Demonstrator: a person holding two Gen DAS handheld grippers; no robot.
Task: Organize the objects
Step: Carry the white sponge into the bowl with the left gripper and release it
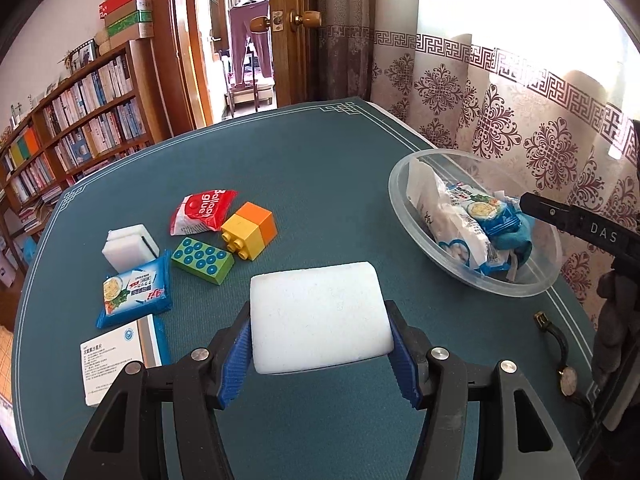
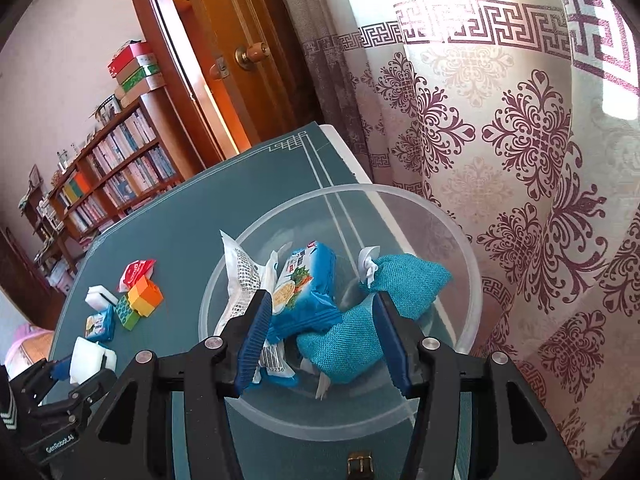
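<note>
My left hand-held gripper (image 1: 320, 354) clamps a white sponge (image 1: 320, 316) between its blue pads, above the near middle of the bench (image 1: 304, 168). My right hand-held gripper (image 2: 320, 330) stands parted over the clear bowl (image 2: 432, 208) at the bench's right edge, gripping nothing; a teal cloth pouch (image 2: 352, 336) and a blue packet (image 2: 304, 292) lie between its fingers.

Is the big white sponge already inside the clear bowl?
No, the white sponge is pinched between the left gripper's blue pads above the table, well apart from the clear bowl.
</note>
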